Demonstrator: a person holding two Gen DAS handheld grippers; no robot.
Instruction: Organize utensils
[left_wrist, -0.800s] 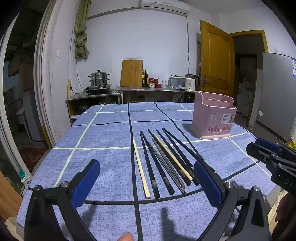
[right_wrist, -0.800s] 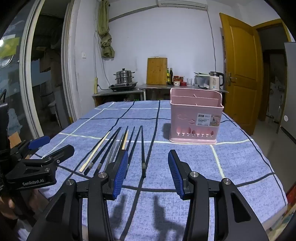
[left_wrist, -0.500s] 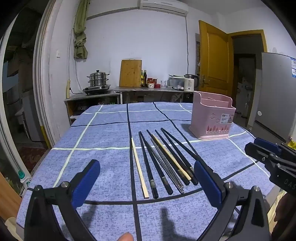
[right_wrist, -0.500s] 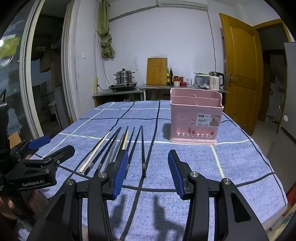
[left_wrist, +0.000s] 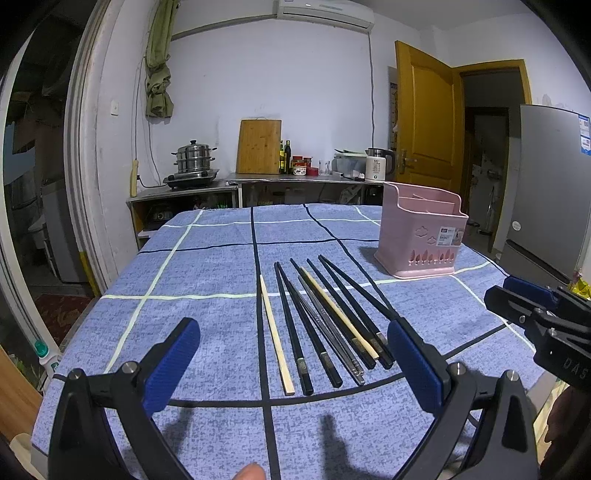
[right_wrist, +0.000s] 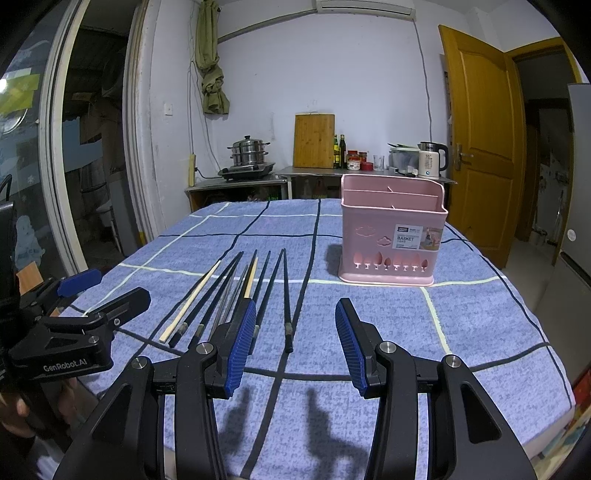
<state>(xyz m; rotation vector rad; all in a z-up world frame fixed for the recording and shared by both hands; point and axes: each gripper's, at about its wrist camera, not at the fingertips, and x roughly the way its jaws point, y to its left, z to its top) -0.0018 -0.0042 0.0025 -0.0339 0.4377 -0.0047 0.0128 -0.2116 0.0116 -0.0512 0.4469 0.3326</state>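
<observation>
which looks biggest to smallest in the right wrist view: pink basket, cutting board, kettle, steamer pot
1. pink basket
2. cutting board
3. steamer pot and kettle look alike, unranked.
The basket stands nearest, so this is apparent size only.

Both views are evenly and fairly brightly lit from overhead, with a cool bluish cast. Soft double shadows fall on the blue checked tablecloth (right_wrist: 461, 325) at lower centre. Everything is sharp; fisheye bending curves the edges, and the corners are black.

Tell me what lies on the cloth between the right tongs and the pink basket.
Only bare blue checked tablecloth, as the right wrist view shows. The chopsticks lie off to the left of that stretch, between neither the right tongs nor the pink basket.
</observation>
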